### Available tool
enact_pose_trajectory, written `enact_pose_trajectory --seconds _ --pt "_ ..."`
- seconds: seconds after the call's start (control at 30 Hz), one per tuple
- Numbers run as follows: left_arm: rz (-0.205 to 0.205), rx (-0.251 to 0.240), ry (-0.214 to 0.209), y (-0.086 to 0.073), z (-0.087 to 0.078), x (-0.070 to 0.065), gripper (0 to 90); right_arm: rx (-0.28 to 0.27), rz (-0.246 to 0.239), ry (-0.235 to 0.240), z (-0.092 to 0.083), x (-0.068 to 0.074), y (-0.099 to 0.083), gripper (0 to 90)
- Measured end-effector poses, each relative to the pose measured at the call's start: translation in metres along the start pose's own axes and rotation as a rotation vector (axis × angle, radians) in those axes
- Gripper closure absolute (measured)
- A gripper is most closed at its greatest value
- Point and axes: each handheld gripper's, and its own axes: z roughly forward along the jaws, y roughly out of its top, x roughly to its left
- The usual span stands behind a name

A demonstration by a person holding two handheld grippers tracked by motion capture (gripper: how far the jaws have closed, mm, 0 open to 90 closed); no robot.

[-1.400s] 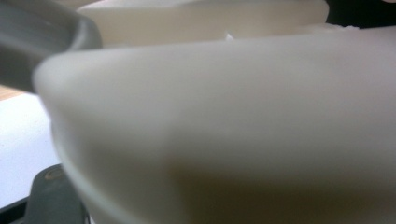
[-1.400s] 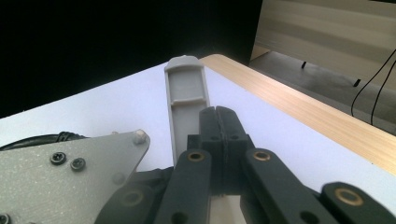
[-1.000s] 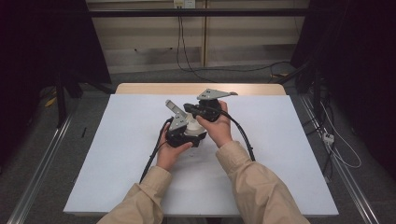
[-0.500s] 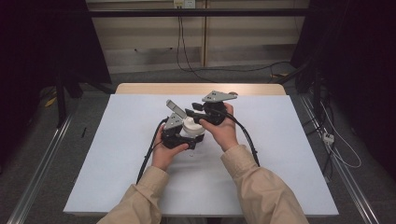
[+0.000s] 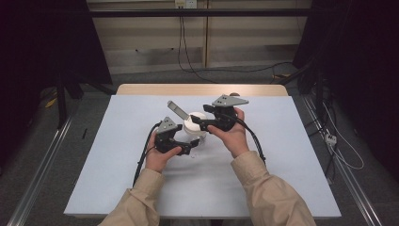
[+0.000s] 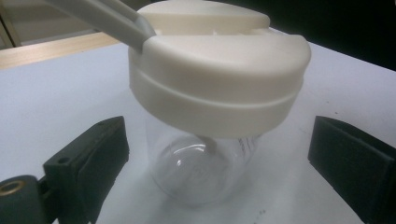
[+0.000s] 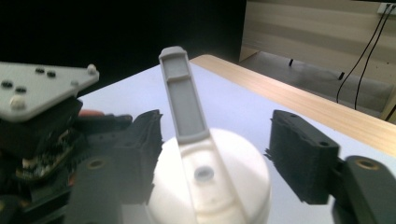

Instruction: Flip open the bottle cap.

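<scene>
1. Left gripper point(image 5: 186, 147), lower left of centre in the high view: jaws apart, having just been opening. In the left gripper view the clear jar point(image 6: 201, 163) stands between the two black pads, touching neither.
2. Clear jar with white lid point(image 5: 195, 123), frame centre, upright on the table between both grippers; a grey scoop handle point(image 5: 178, 109) slants out of the lid toward the upper left.
3. Right gripper point(image 5: 200, 122), right of centre: jaws apart, having just been opening. In the right gripper view they flank the white lid point(image 7: 210, 186) with a gap on each side.
4. White table top point(image 5: 291, 155), with a wooden edge point(image 5: 202, 89) at the far side.
5. Beige wall panels point(image 5: 254, 37) with hanging cables point(image 5: 181, 33) behind; dark areas at both frame edges.
</scene>
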Motion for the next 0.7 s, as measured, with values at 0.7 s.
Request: enact_pose_trajectory --seconds 0.7 --pt "0.021 -0.005 0.038 -0.008 -0.041 0.003 5.6 0.002 0.027 0.011 -0.053 -0.007 -0.037 22.1"
